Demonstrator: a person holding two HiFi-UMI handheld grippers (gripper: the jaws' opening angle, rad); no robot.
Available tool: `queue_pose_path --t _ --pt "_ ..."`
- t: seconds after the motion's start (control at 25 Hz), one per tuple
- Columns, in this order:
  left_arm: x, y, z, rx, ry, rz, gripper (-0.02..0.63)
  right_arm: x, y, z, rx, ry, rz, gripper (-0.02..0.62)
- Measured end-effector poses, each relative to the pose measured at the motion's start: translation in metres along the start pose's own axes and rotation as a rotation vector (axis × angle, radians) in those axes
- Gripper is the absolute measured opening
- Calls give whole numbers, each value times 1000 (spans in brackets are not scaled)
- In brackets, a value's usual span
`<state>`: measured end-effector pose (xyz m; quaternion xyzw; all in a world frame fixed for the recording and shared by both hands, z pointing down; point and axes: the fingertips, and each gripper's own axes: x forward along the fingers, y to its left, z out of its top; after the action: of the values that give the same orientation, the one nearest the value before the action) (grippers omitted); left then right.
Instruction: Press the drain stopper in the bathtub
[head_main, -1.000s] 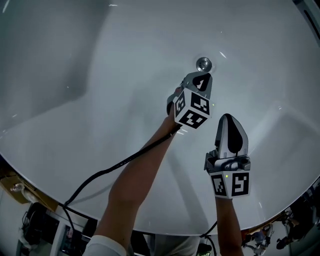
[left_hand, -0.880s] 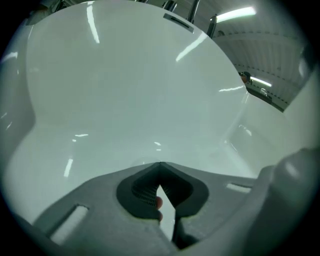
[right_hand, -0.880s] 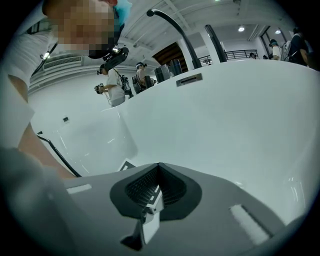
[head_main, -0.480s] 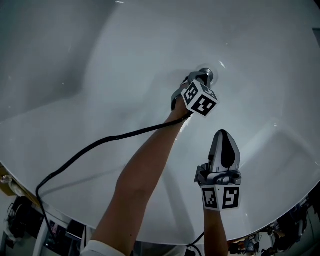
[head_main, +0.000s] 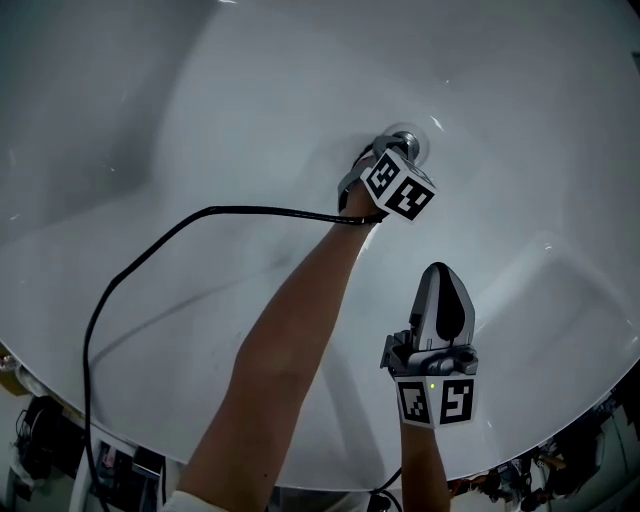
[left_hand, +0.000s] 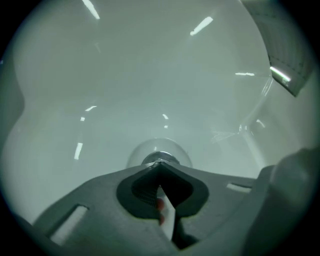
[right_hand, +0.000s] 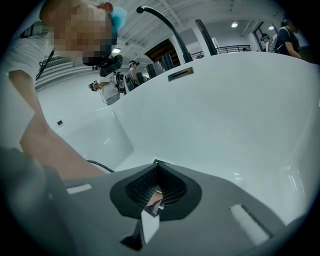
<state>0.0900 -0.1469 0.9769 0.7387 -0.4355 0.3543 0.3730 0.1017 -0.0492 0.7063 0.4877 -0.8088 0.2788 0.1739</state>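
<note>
The stopper (head_main: 410, 142) is sitting in its round recess at the bottom of the tub (head_main: 200, 120), near the far end in the head view. The left tongs (head_main: 392, 152) are standing right over it with their tip at the chrome cap. In the left gripper view the jaws are lying closed, tips together with nothing between them, and the stopper (left_hand: 161, 158) is showing just past those tips; I cannot tell whether they are touching it. The marker cube (head_main: 400, 188) on these tongs is facing up toward the head camera.

A black cable (head_main: 180, 225) is running from the left tongs across the white floor of the tub and curving back toward the near rim. The left forearm (head_main: 290, 340) is reaching down into the tub from that rim.

The right tongs (head_main: 438, 270) are hanging nearer the person, well apart from the stopper, pointing along the tub floor. The right gripper view is showing their jaws closed too, gripping nothing.

The tub is glossy white, with light streaks glinting on its curved walls. Beyond its rim, the right gripper view is showing a black curved faucet (right_hand: 165, 22), a slot (right_hand: 180, 74) in the tub wall, and people (right_hand: 112, 87) standing in a bright room.
</note>
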Motion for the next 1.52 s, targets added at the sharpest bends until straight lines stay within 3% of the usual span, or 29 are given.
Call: queue_pose_path --t 0.2,0.32,0.76,0.96,1.52 --pt "3 -3 10 -9 42 -74 3 -3 -1 1 -1 -6 -9 3" --pt "-11 -8 10 -53 12 -112 3 -13 4 10 -5 -12 -11 3" --pt "-70 -9 13 -41 -103 -74 3 -22 12 39 -47 -42 -25 3" --pt "-137 -14 20 -66 -140 -76 3 -44 40 66 -59 -63 -31 3" --pt "-348 -46 105 -17 -286 -81 3 -127 99 177 -2 -123 -61 -5"
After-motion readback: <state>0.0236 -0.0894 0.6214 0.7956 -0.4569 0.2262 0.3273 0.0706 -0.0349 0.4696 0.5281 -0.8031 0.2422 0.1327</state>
